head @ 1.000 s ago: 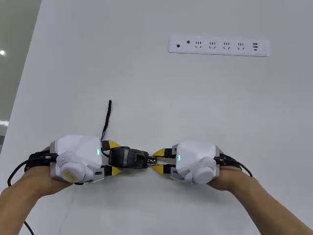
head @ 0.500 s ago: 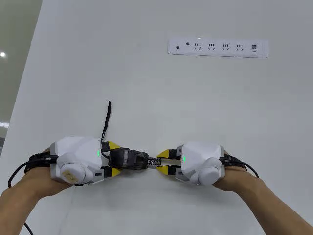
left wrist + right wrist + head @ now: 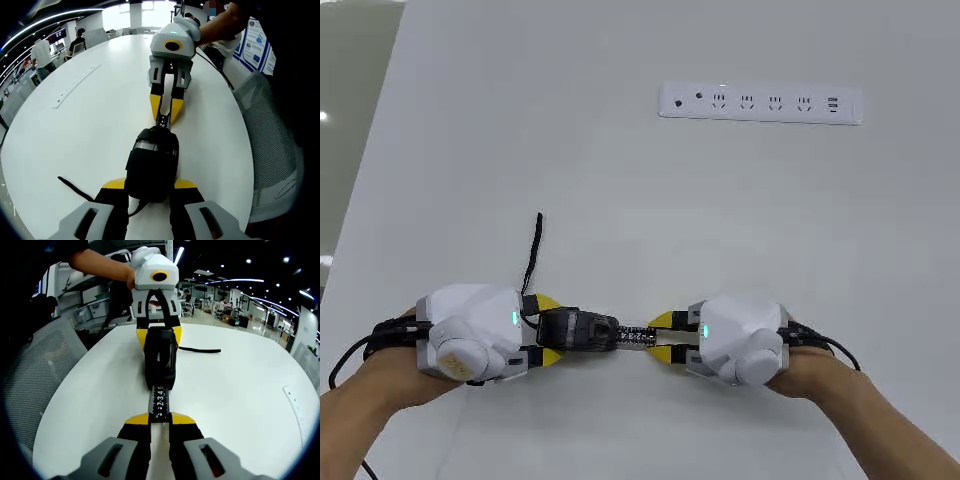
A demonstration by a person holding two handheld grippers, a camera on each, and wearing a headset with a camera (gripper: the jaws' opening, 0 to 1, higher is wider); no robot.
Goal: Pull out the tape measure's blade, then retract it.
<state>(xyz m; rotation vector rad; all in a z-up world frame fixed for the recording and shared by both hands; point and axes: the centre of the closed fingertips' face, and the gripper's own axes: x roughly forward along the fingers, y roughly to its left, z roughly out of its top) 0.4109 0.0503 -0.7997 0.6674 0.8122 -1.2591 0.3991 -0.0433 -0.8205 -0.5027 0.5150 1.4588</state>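
We are working with a left gripper [image 3: 550, 328] and a right gripper [image 3: 658, 337], and both are showing white, faceted plastic shells. A small green-blue light [image 3: 514, 318] is glowing on the inner face of each shell. Black arms are running forward from the shells and ending in yellow, wedge-shaped fingertips [image 3: 546, 302]. Seen from behind in the gripper views, the bases of those arms are looking grey, each with a dark slot. Black cables [image 3: 355, 350] are trailing from the rear of the grippers across our wrists. We are wearing a dark top [image 3: 282, 55].
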